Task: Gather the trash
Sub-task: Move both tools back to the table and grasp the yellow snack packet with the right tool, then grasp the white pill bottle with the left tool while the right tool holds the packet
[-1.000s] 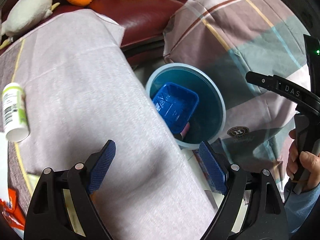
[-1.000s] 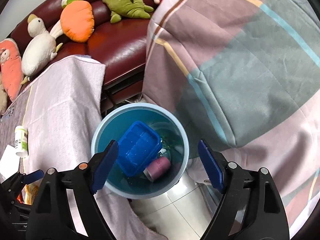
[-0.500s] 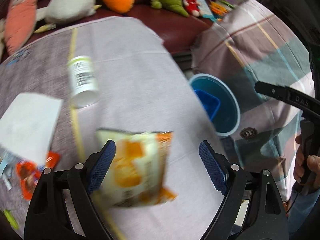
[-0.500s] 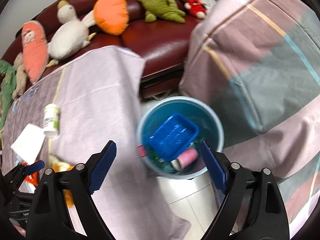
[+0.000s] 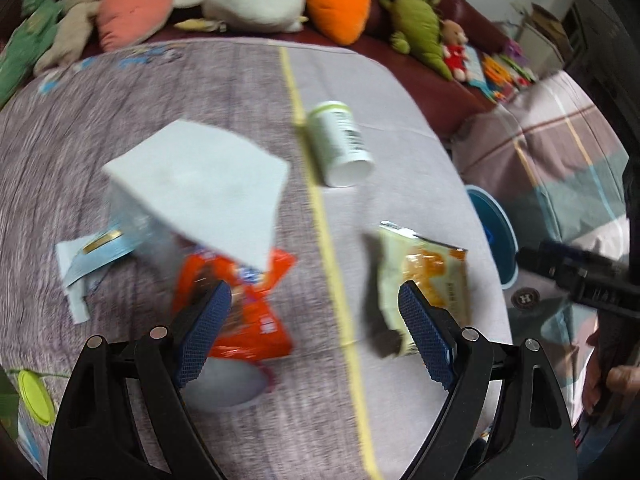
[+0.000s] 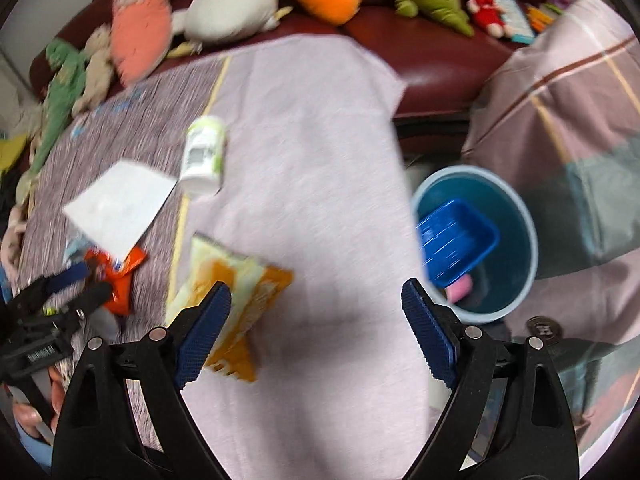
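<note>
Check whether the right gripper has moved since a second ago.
Yes. The right gripper moved off the round blue plastic bin toward the cloth-covered table, beside the yellow snack packet.

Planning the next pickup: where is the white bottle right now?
The white bottle lies on its side on the cloth-covered table, beside the yellow stripe, beyond the yellow snack bag, right of the white paper.

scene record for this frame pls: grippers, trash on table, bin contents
left gripper: open, empty, above the red snack wrapper
right gripper: open, empty, above the tablecloth
trash on table: yellow snack bag, white bottle on its side, white paper sheet, light blue wrapper
bin: blue bucket on the floor by the table edge
bin contents: blue tray, pink item
image quality: motion blur
</note>
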